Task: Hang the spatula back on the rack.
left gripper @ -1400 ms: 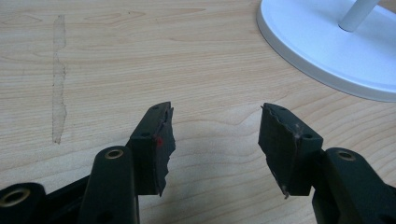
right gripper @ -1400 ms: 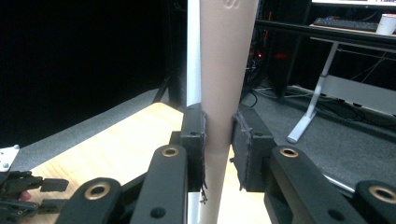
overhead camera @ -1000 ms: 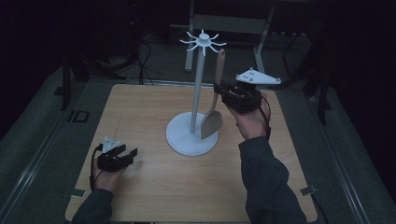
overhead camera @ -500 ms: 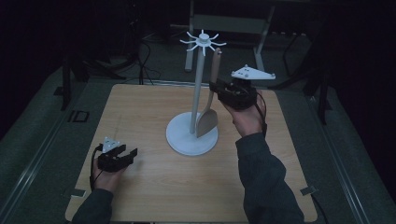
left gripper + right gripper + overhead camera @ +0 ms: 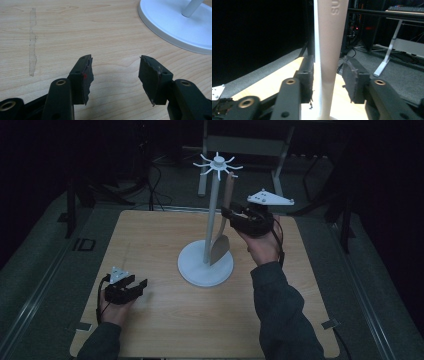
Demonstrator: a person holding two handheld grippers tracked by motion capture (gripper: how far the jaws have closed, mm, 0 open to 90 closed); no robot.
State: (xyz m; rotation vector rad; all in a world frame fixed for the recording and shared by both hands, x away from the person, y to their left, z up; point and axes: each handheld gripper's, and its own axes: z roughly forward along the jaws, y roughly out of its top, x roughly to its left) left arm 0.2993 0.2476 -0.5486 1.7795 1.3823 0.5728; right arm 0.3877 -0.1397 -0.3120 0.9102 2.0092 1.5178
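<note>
We have just been opening our right gripper (image 5: 231, 215) around the beige wooden spatula (image 5: 221, 242), which hangs on the white hook stand (image 5: 206, 269), so the hook carries it. Our left gripper (image 5: 134, 287) rests open and empty at the near left.

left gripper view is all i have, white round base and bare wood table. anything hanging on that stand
Observer: Yes, a pale beige flat spatula hangs blade down from a hook at the top of the white pole stand.
Operator: right gripper holding it
Observer: No. The right gripper has its jaws either side of the spatula's handle, but they have just been opening, and a gap shows beside one pad.
Operator: blade touching the base
Observer: Cannot tell. In the high view the blade's tip lies over the round base.
</note>
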